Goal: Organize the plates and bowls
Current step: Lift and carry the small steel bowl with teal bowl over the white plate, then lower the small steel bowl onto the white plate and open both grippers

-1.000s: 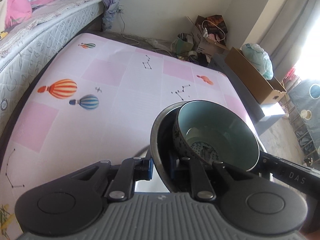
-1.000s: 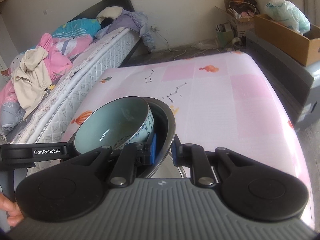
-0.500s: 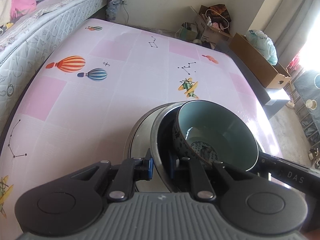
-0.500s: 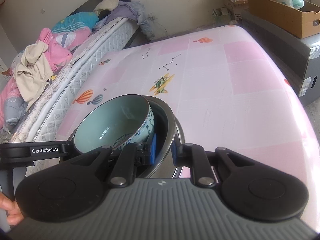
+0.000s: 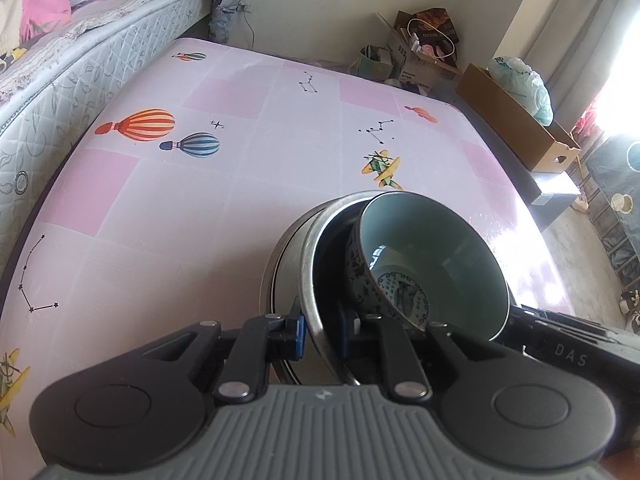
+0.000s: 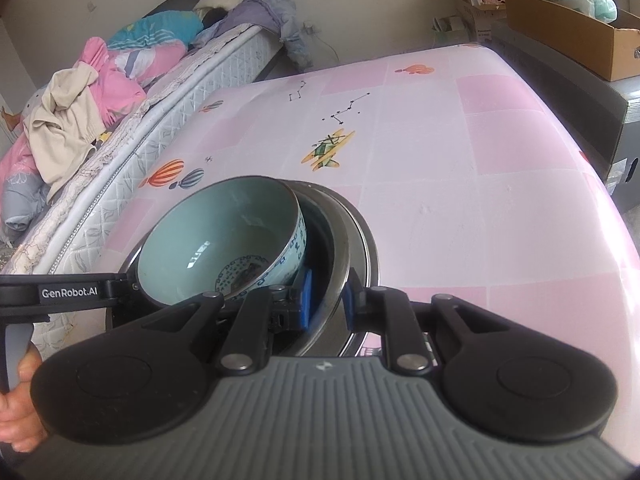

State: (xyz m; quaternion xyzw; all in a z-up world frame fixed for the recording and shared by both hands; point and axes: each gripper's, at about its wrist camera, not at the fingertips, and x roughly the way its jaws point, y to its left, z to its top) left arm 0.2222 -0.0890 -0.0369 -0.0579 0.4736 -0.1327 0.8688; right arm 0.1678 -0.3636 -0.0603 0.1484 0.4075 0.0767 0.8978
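Both the left gripper [image 5: 322,336] and right gripper [image 6: 327,300] pinch opposite rims of the steel bowl [image 5: 316,280], jaws nearly closed, so the green bowl [image 5: 432,264] inside stays level above the steel plate [image 5: 280,276]

Two wrist fisheye views look steeply down from close above opposite sides of the same nested bowls [image 5: 400,264] [image 6: 240,240], sharing the pink table [image 5: 200,208] [image 6: 460,184], bed beyond
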